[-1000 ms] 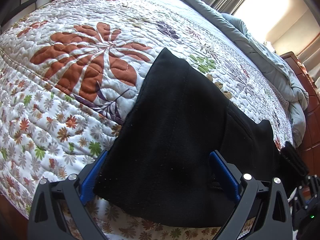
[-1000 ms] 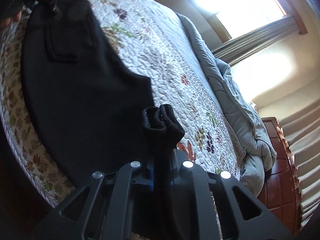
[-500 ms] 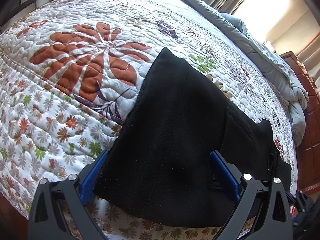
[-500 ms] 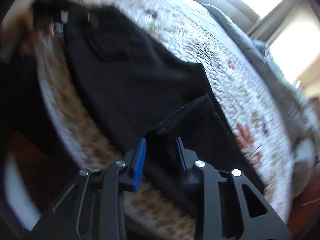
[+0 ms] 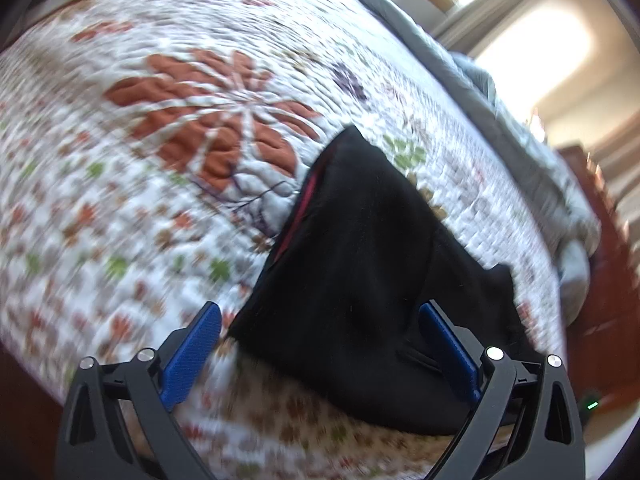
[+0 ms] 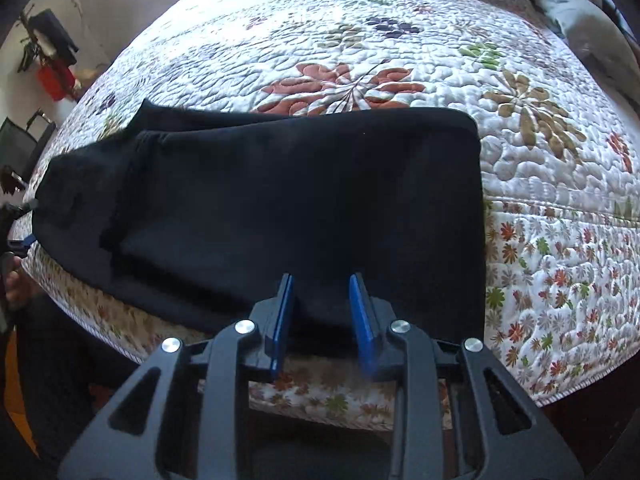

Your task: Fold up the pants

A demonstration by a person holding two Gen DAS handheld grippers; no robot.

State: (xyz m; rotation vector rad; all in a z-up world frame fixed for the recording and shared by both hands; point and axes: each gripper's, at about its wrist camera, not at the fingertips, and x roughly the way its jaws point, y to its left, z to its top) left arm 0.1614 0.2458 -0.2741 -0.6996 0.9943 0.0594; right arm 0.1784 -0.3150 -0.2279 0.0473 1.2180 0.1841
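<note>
Black pants [image 6: 280, 200] lie folded lengthwise across the near edge of the floral quilt [image 6: 400, 60]. My right gripper [image 6: 321, 280] hovers over their near edge, jaws parted a little, and the pads do not press the cloth. In the blurred left wrist view the pants [image 5: 360, 260] taper away from me with a red inner edge [image 5: 304, 200] showing. My left gripper [image 5: 320, 312] is open wide above the pants' near end, with cloth below the gap and not pinched.
A hand [image 6: 16, 284] on the other gripper shows at the far left edge. A grey duvet [image 5: 500, 128] is bunched along the bed's far side. A wooden dresser [image 5: 608, 208] stands beyond it. A chair [image 6: 24, 140] and red item [image 6: 54, 76] stand by the wall.
My right gripper has let go of the bunched pant hem, opened, and swung round to face the bed's side. The left gripper shifted slightly back, so the pants sit farther off.
</note>
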